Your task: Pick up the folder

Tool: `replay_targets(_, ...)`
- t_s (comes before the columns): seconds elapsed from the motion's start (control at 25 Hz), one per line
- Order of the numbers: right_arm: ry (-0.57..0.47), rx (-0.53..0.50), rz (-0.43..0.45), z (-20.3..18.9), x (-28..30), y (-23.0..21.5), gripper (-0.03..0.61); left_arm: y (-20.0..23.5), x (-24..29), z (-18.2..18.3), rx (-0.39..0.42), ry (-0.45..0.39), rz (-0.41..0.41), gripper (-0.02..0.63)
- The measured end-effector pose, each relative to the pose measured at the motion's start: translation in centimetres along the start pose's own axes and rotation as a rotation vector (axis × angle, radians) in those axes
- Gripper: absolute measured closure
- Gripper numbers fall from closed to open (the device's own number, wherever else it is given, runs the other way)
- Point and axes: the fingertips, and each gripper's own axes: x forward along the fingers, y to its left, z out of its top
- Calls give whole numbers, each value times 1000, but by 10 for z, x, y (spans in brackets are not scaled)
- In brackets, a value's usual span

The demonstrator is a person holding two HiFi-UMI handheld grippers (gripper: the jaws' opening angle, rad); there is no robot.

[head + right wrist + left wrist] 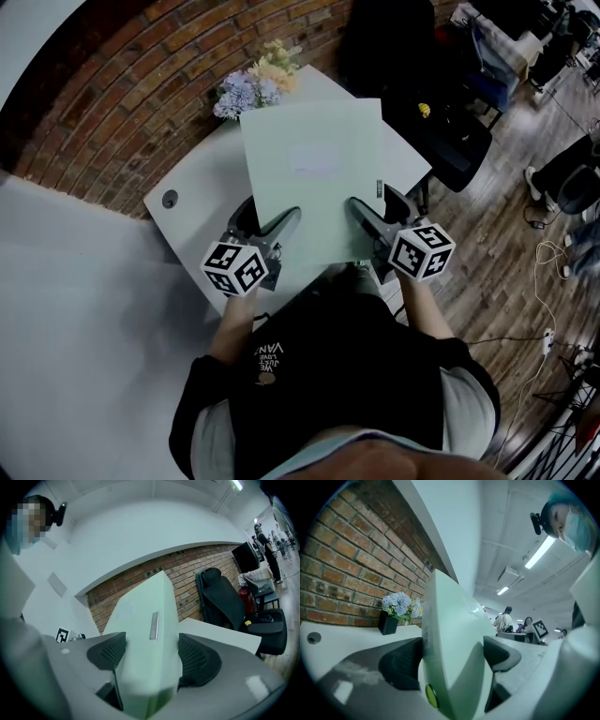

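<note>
I've got the pale green folder [314, 178] clamped by its near edge. The left gripper [270, 217] is closed on its near left part and the right gripper [377, 202] on its near right. The folder is over the white table [192, 202], and flowers [255, 82] stand at the table's far edge.

The folder [319, 206] hides much of the table [197, 202] beneath it.
</note>
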Motion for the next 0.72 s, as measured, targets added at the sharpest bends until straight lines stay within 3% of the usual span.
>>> replay_targets(0.72,-127,-78,1,42,-21,20,235,-28,-6,43,119,-112,-50,195)
